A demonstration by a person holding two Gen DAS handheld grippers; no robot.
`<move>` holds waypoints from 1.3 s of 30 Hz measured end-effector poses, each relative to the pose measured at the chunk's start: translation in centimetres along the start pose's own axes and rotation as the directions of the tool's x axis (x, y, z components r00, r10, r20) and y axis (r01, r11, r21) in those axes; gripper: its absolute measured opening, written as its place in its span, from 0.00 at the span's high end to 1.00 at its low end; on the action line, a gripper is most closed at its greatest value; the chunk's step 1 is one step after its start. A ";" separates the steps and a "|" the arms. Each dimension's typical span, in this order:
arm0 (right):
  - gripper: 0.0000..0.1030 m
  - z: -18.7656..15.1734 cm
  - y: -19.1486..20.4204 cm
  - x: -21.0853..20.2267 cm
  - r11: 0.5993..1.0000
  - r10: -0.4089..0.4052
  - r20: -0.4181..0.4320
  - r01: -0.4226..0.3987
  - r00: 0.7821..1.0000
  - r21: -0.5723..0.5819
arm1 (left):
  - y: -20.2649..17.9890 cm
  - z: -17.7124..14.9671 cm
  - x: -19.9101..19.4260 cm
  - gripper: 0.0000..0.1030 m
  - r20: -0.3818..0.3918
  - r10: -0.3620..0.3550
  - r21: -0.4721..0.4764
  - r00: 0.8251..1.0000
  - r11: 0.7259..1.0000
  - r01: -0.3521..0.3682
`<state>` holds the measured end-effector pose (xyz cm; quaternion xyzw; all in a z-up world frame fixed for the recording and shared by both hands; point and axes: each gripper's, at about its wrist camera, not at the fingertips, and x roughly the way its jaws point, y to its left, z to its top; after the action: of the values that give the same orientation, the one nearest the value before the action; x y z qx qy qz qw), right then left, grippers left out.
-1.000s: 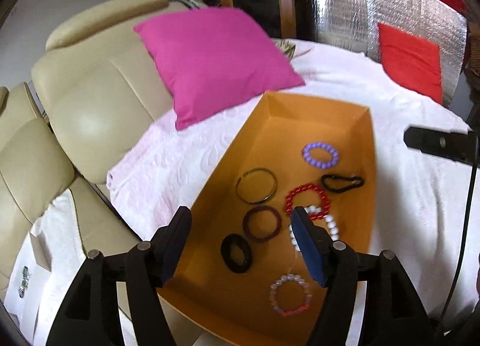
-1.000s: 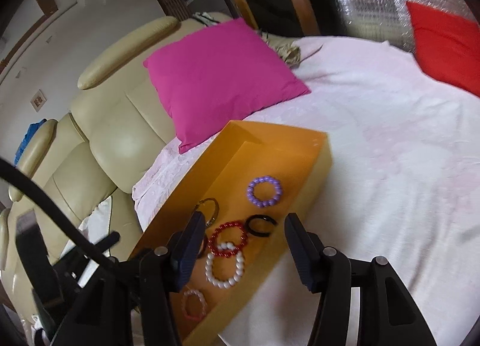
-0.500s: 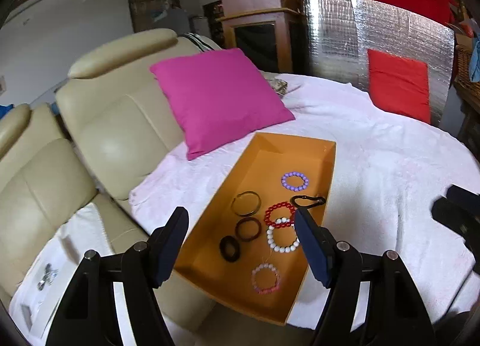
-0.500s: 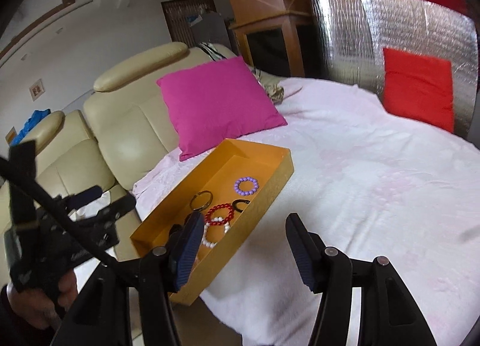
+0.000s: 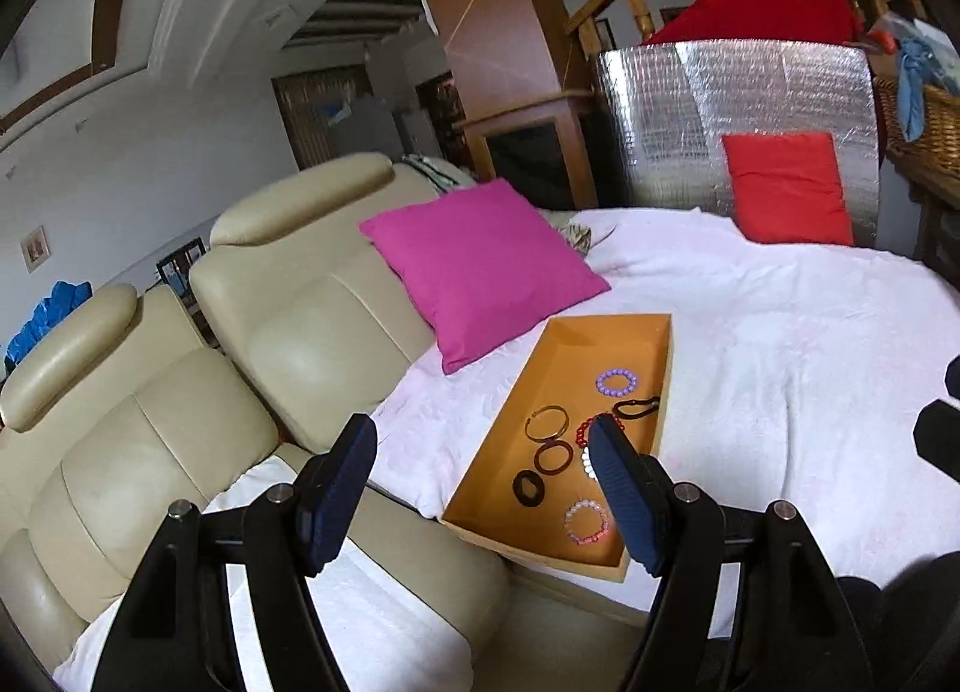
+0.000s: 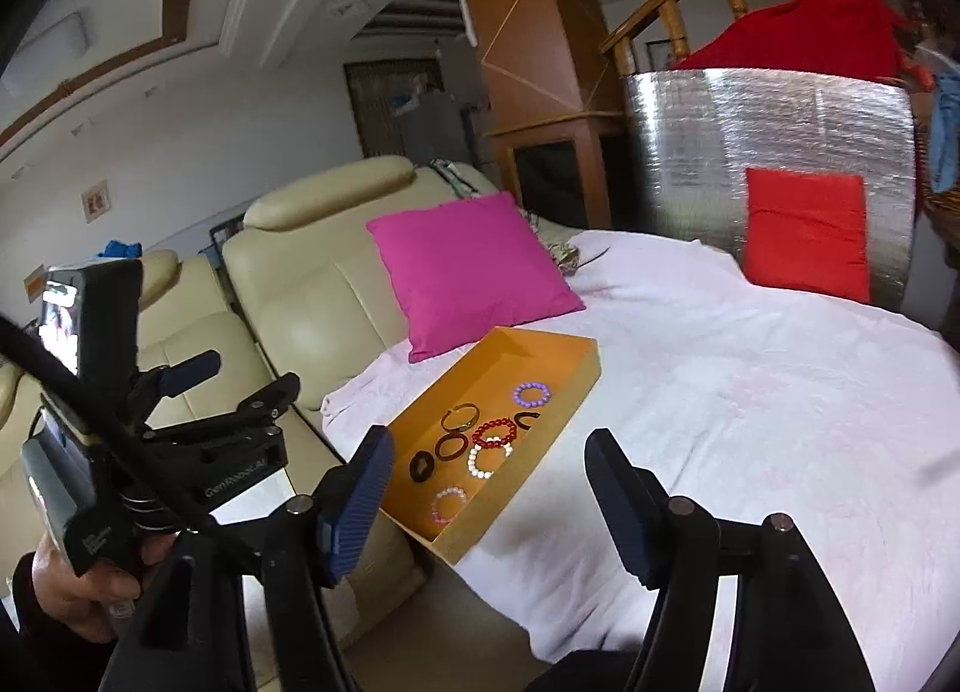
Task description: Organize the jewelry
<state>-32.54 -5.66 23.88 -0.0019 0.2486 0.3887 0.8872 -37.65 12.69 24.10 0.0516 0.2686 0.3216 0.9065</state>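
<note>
One orange tray [image 5: 498, 473] is sitting on the white cover. Seven bracelets and rings are lying in it:

- four beaded ones: purple [image 5: 615, 382] at the far end, red [image 6: 495, 431], white [image 6: 487, 460], and pink [image 5: 585, 521] nearest
- three plain hoops [image 5: 546, 422]

Two cushions are showing, one magenta [image 5: 480, 266] at the far left and one red [image 5: 789, 188] at the far right. Two cream seats [image 5: 312, 302] are standing on the left.
</note>
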 end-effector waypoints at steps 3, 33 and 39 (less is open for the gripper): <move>0.31 -0.7 0.7 -1.6 0.999 -0.052 0.016 0.052 0.999 -0.005 | 0.4 0.1 -1.5 0.28 0.033 -0.004 -0.015 0.999 1.000 0.004; 0.18 -0.7 2.2 -3.6 0.986 -0.164 0.030 0.163 0.986 0.030 | 2.3 0.3 -6.2 0.16 0.121 0.029 -0.059 0.992 0.998 -0.022; 0.18 -0.9 3.4 -3.7 0.988 -0.153 0.021 0.153 0.988 -0.006 | 2.8 0.3 -6.5 0.16 0.119 0.037 -0.074 0.992 0.997 -0.028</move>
<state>-37.38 -5.98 25.37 -0.0204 0.2372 0.3204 0.9169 -43.32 10.92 28.05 0.0424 0.2008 0.3421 0.9170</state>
